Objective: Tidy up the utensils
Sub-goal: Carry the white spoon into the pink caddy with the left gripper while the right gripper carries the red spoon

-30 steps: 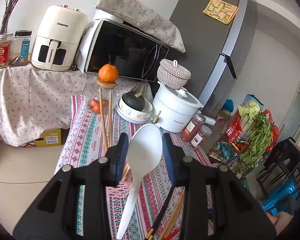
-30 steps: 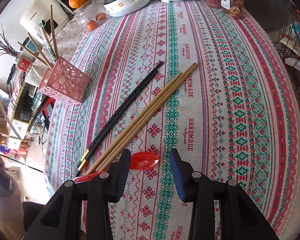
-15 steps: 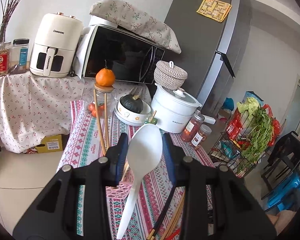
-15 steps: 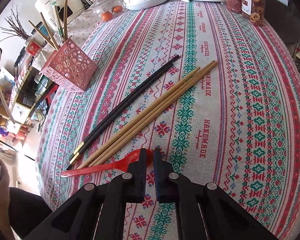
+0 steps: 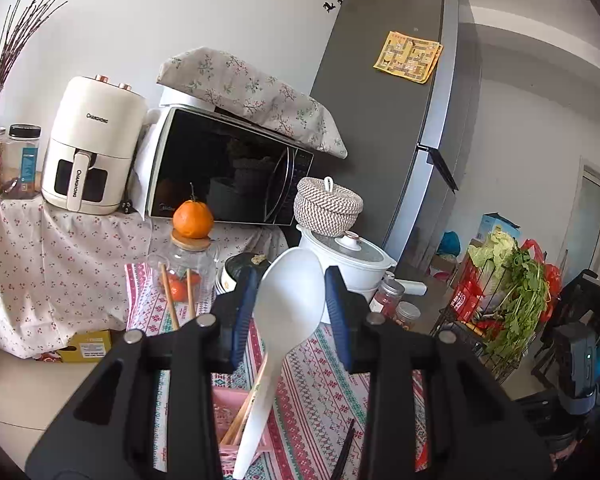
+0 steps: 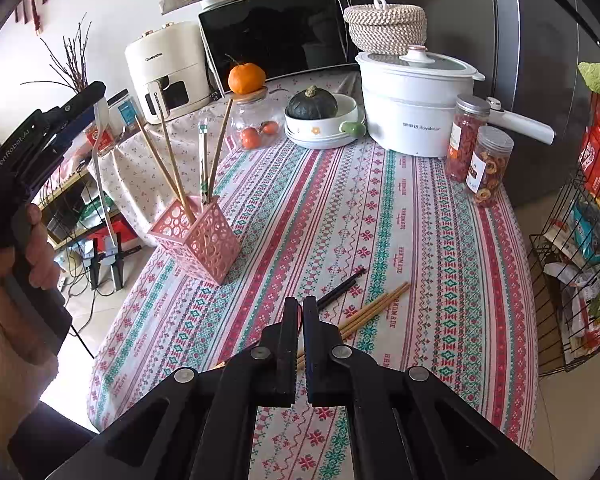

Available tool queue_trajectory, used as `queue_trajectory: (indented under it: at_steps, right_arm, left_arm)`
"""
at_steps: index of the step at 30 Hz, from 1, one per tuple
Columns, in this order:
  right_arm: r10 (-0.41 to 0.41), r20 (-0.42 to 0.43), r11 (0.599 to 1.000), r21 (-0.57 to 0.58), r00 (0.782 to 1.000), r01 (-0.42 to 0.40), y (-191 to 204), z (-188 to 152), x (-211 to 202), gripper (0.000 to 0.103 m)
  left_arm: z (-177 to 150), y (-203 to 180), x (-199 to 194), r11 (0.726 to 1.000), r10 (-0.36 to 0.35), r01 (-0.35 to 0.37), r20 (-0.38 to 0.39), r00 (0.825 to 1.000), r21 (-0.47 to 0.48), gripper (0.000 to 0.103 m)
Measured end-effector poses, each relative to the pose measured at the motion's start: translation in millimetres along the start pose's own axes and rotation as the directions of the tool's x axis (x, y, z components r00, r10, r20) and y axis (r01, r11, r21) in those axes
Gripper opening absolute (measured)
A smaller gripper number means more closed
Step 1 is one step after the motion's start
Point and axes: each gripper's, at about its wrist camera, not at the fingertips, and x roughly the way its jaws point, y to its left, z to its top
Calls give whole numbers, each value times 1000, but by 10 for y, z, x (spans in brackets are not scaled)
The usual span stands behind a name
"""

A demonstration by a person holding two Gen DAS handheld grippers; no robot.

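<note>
A kitchen table (image 6: 440,240) under a striped patterned cloth stands before a microwave (image 6: 284,36) and a white air fryer (image 6: 164,68). On its left part stands the pink holder (image 6: 198,236), with several chopsticks (image 6: 168,168) leaning in it. The left gripper (image 5: 290,304) is raised above the holder and its jaws are grasping a white spoon (image 5: 288,312) by the bowl, the handle hanging down. The right gripper (image 6: 300,316) is over the near part of the table; its jaws are clenched, and a thin red sliver, the red spoon (image 6: 299,318), shows between them. Just beyond them lie a black chopstick pair (image 6: 340,290) and wooden chopsticks (image 6: 376,306) on the cloth, side by side.
</note>
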Motion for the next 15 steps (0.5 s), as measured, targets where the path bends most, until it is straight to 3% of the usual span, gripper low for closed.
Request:
queue_trajectory:
  at_steps: [15]
  right_arm:
    - [-54,129,999,7,990,53,183,381,-128,2]
  left_arm:
    - [-379,359,487,1000,-18,18,0,1000,12,38]
